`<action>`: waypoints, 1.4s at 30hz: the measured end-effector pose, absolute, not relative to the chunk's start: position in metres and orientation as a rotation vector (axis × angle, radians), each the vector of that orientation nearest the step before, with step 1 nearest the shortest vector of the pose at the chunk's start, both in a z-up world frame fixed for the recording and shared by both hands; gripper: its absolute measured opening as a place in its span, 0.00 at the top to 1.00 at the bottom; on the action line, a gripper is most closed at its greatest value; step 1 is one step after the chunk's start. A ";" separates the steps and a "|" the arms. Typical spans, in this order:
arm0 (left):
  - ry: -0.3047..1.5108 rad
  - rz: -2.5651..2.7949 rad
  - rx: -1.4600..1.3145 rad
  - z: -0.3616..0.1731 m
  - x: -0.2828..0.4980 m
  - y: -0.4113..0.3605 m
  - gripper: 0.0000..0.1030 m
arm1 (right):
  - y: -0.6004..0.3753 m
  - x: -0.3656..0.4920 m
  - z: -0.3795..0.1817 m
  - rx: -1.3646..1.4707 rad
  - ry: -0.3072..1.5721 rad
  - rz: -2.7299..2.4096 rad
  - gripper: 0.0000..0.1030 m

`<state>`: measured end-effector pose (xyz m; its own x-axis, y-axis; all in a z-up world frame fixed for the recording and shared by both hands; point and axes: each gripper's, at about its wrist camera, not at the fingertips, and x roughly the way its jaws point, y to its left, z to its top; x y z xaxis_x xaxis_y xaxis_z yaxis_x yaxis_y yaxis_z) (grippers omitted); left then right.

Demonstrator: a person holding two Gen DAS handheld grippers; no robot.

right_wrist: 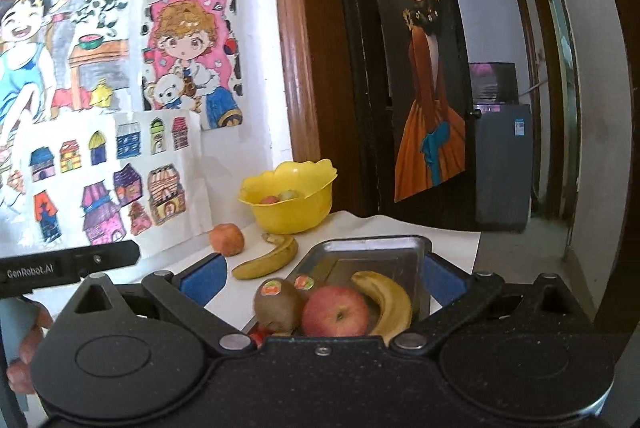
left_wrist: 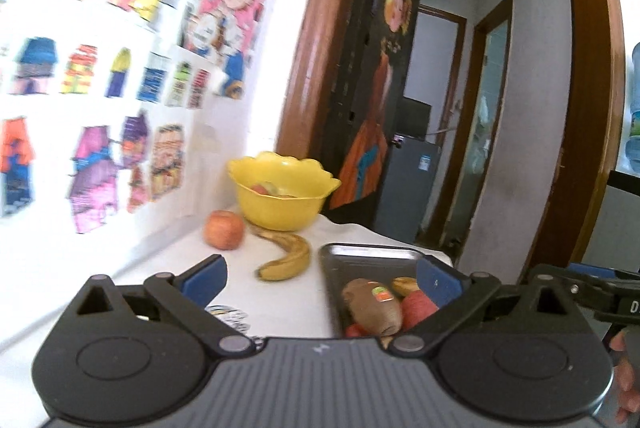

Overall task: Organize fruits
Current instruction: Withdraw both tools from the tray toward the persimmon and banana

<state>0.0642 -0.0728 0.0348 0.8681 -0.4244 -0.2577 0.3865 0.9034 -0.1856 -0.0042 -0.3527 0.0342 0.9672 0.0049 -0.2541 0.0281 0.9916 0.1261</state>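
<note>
A metal tray (right_wrist: 372,242) on the white table holds two stickered kiwis (right_wrist: 278,304), a red apple (right_wrist: 335,312) and a banana (right_wrist: 388,300). Behind it, a loose banana (right_wrist: 268,258) and a loose apple (right_wrist: 227,239) lie in front of a yellow bowl (right_wrist: 288,203) with some fruit inside. My right gripper (right_wrist: 322,278) hovers open, short of the tray, holding nothing. My left gripper (left_wrist: 320,276) is also wide open and empty, near the tray (left_wrist: 360,252), kiwi (left_wrist: 372,304), banana (left_wrist: 288,256), apple (left_wrist: 224,230) and bowl (left_wrist: 284,195).
A wall (right_wrist: 100,87) covered in coloured drawings borders the table on the left. A dark door with a painted figure (right_wrist: 428,87) stands just behind the bowl. The table's right edge (right_wrist: 476,248) drops to a hallway floor. A hand (right_wrist: 28,344) holds the left gripper's body.
</note>
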 end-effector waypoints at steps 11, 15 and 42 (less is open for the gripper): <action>0.308 -0.337 -0.005 0.054 0.011 -0.005 0.00 | -0.264 -0.066 0.047 0.135 0.375 0.002 0.01; 0.316 -0.318 0.029 0.059 -0.003 0.016 0.00 | -0.233 -0.084 0.052 0.192 0.429 0.075 0.01; 0.364 -0.144 0.177 0.116 0.064 0.051 0.00 | -0.145 0.001 0.142 0.101 0.349 0.258 0.01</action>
<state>0.0637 0.0509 0.1158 0.9246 -0.1075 -0.3654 0.1708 0.9745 0.1456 0.0006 -0.1449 0.1419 0.9076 0.2663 -0.3247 -0.2318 0.9624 0.1415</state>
